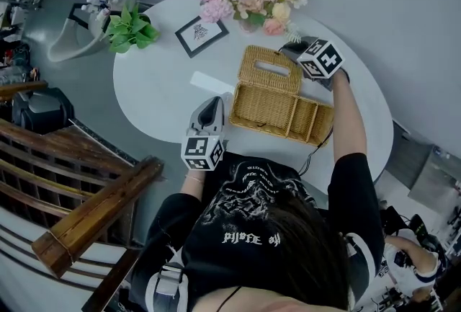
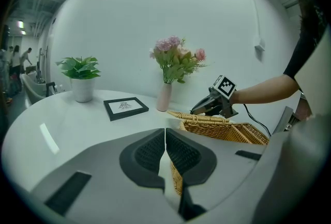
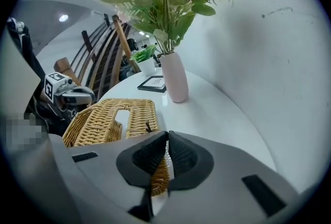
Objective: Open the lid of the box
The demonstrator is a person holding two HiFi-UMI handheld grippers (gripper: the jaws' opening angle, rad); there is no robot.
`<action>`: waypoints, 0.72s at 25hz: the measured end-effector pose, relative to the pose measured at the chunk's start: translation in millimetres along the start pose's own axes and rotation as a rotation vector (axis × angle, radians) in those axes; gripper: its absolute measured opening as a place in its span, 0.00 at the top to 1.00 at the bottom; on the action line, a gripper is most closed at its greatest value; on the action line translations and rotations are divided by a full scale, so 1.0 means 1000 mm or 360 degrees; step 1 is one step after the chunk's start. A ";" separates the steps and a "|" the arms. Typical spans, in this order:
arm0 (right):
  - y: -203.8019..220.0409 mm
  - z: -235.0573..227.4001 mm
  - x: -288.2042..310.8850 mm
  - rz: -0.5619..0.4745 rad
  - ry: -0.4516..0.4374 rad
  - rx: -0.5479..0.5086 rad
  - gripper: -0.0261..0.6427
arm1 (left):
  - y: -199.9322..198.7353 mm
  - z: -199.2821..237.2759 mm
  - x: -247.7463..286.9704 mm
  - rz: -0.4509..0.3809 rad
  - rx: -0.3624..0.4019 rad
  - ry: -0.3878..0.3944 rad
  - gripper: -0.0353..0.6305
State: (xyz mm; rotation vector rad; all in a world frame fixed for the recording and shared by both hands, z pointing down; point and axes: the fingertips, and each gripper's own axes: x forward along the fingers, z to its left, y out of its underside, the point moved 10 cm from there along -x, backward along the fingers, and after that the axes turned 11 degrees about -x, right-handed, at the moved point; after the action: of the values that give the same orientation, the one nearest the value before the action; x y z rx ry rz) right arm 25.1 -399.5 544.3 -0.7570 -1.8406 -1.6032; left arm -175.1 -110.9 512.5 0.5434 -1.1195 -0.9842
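- Sitting near the tabletop's (image 1: pixel 158 87) near edge, the wicker box (image 1: pixel 288 116) runs left to right, its lid (image 1: pixel 256 78) tilted up along the far side.
- The right gripper (image 3: pixel 167 136) is clenched on the lid's rim, at its far-right corner.
- The left gripper (image 2: pixel 165 133), with jaws pressed together and empty, sits beside the box's left end.

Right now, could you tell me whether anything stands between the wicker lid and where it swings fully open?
Possibly: the pink vase of flowers stands just beyond the wicker lid, which the right gripper holds by its edge. Nothing else visible lies in its way.
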 end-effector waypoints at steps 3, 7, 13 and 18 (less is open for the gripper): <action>0.004 -0.001 0.006 0.0017 -0.0035 0.0034 0.91 | 0.001 0.001 0.000 0.0002 -0.0005 -0.0009 0.91; 0.006 -0.001 0.010 0.0046 -0.0075 0.0048 0.91 | 0.001 0.001 0.000 0.0004 -0.0004 -0.0013 0.91; 0.011 -0.001 0.017 0.0087 -0.0149 0.0124 0.91 | 0.002 0.002 -0.001 0.0000 -0.0008 -0.0023 0.91; 0.013 -0.001 0.020 0.0097 -0.0163 0.0169 0.90 | 0.005 0.004 -0.005 -0.0008 -0.0019 -0.0038 0.91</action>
State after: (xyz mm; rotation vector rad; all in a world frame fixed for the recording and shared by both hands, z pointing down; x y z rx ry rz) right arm 21.2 -397.9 567.8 -0.8533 -1.9385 -1.4405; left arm -177.0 -103.8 515.6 0.5263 -1.1336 -1.0036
